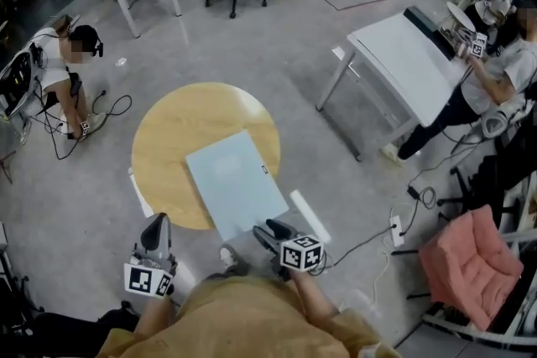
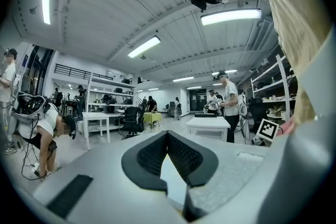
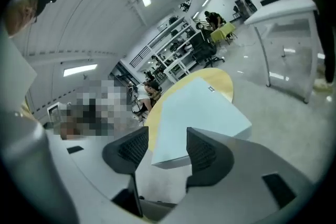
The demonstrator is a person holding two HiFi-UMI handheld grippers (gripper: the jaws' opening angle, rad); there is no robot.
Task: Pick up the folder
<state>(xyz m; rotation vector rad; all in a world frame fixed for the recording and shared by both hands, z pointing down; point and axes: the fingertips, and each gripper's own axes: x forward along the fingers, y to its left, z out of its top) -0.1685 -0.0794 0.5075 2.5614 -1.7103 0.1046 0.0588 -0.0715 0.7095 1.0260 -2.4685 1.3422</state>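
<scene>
On the round yellow table (image 1: 164,123), the light blue folder (image 1: 235,183) lies flat, its near corner overhanging the table edge toward the person. Right gripper (image 1: 270,230) sits just at that corner with fingers moderately apart; the corner shows in the gap, no pad pressing it. Left gripper (image 1: 156,226) sits beside the table, fingertips closed together, holding nothing.

Ahead of the right gripper (image 3: 167,134), the pale blue flat folder (image 3: 194,113) is looking matt and smooth, like plastic. Under it, the round light-wood table top (image 3: 224,80) is showing a soft sheen. The gripper's black pads (image 3: 202,152) are looking finely ribbed.
</scene>
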